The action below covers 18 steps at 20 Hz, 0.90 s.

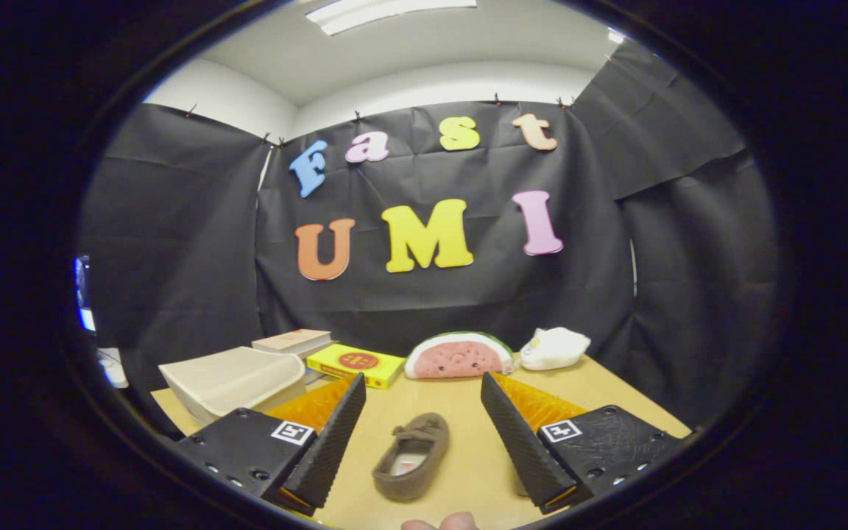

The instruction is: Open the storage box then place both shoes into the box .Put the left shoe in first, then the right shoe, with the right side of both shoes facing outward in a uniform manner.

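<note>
A small brown slipper-like shoe (413, 456) lies on the wooden table (601, 390), its opening facing up, between my two fingers and a little below them. My gripper (422, 401) is open, with a wide gap and nothing held. A cream storage box (231, 379) stands to the left just beyond the left finger, its lid seeming tilted up. A fingertip of a person's hand (440, 523) shows just below the shoe.
At the back of the table lie a yellow box (355, 364), a tan book (293, 341), a watermelon-slice plush (458, 356) and a white plush (553, 347). Black cloth walls close in the booth behind and on both sides.
</note>
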Available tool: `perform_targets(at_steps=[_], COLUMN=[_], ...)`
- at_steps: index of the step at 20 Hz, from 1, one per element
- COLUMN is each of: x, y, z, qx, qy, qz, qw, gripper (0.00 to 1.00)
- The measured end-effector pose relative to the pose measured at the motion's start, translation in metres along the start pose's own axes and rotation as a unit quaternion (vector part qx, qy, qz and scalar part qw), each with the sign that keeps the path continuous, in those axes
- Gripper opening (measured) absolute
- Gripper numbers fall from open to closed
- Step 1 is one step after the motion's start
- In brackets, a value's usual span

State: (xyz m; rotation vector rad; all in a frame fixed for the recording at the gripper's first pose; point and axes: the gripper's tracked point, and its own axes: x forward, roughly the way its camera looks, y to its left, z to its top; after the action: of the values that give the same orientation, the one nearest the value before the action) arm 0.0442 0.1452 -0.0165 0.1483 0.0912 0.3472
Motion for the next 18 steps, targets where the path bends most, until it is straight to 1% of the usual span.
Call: perform_targets(at_steps=[6, 9, 13, 15, 18], x=[0.048, 0.072, 0.094, 0.101, 0.109], y=[0.090, 0.128, 0.164, 0.178, 0.196], z=[-0.016, -0.037, -0.064, -0.077, -0.094], qx=[0.030, 0.049, 0.104, 0.115, 0.154], qy=[0.011, 0.030, 0.070, 0.090, 0.119], qz=[0.096, 0.139, 0.178, 0.187, 0.207], qw=[0.995, 0.989, 0.976, 0.971, 0.959], gripper=[0.96, 0.96, 0.96, 0.96, 0.95])
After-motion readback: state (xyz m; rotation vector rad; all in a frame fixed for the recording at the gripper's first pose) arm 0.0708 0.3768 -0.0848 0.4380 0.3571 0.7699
